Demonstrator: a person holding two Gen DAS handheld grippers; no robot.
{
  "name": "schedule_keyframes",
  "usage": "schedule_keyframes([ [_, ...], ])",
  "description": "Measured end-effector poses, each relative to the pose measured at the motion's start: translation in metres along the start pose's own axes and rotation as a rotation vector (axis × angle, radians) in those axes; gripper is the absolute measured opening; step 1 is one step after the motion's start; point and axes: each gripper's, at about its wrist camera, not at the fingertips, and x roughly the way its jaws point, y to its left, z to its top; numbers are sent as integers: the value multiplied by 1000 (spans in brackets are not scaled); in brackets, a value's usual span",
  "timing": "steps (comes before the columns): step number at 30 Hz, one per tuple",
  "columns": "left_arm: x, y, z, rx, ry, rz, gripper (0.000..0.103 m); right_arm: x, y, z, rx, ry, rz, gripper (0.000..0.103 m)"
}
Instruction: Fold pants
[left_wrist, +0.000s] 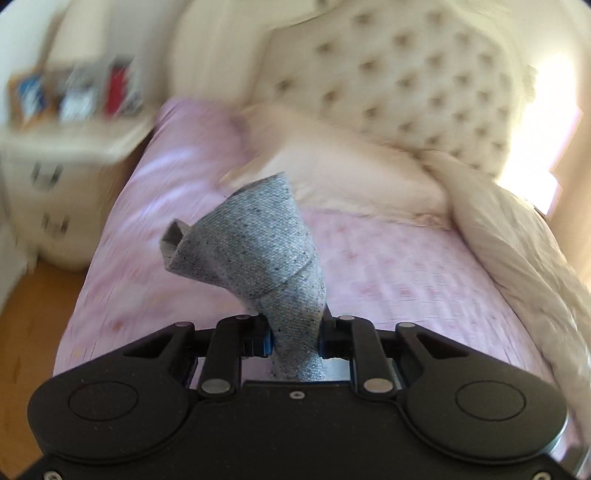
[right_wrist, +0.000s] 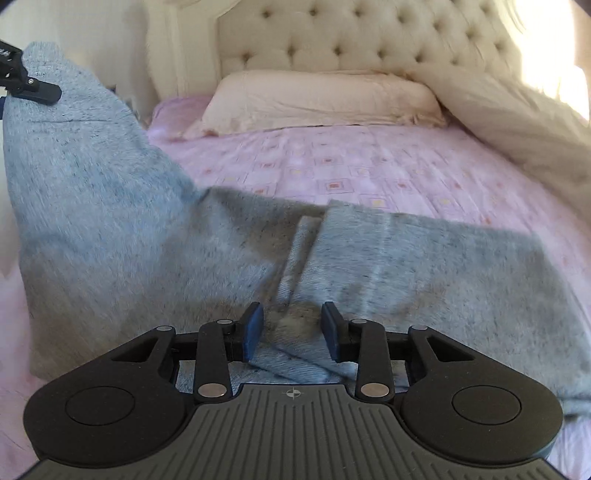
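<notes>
**Left corner lifted, right fingers straddling the fold**

The left gripper (left_wrist: 295, 334) has its fingers clamped on a bunched end of the grey pants (right_wrist: 110, 229); the cloth stands up out of them in a twisted cone. The right wrist view shows that end raised high at the upper left, so the fabric hangs in a slope down to the bed (right_wrist: 369, 166). I judge the lift is meant to carry this end over the rest.

The rest of the pants lies flat across the near part of the pink sheet, with a doubled edge running toward the right gripper (right_wrist: 291, 332). Its fingers stand part open on either side of that edge, pads not pressing, probably ready to pin or pinch it.

Beyond the pants the sheet is bare up to the pillow (right_wrist: 321, 99). A duvet (right_wrist: 517, 122) crowds the right side; the nightstand (left_wrist: 62, 155) is beside the bed's left edge.
</notes>
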Motion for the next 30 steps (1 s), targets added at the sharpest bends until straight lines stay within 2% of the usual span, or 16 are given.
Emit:
schedule_keyframes([
  [4, -7, -77, -2, 173, -44, -88, 26, -18, -28, -1, 89, -38, -2, 33],
  [7, 6, -141, -20, 272, -6, -192, 26, -31, -51, -6, 140, -57, -16, 34],
  [9, 27, -180, -39, 312, 71, -256, 29, -39, -65, -13, 165, -57, -37, 34],
  [11, 55, -205, -59, 298, 210, -325, 31, -43, -77, -19, 173, -28, -80, 34],
  [13, 76, -218, -75, 265, 337, -373, 32, -44, -88, -23, 181, 13, -78, 34],
  [15, 85, -221, -86, 252, 405, -381, 32, -47, -96, -23, 189, 16, -33, 34],
  [18, 77, -201, -84, 226, 369, -396, 32, -45, -102, -22, 244, 6, 8, 36],
  [20, 67, -179, -76, 157, 358, -407, 34, -40, -97, -21, 272, -12, -15, 36],
  [22, 62, -158, -64, 70, 334, -414, 35, -31, -80, -15, 206, -25, -46, 36],
  [24, 50, -140, -56, 36, 293, -394, 35, -16, -54, -11, 142, -32, -44, 36],
  [28, 42, -127, -42, 41, 244, -371, 35, 8, 11, -13, -16, -39, 109, 39],
  [30, 38, -120, -39, 29, 225, -366, 35, 6, 28, -14, -49, -26, 144, 39],
])
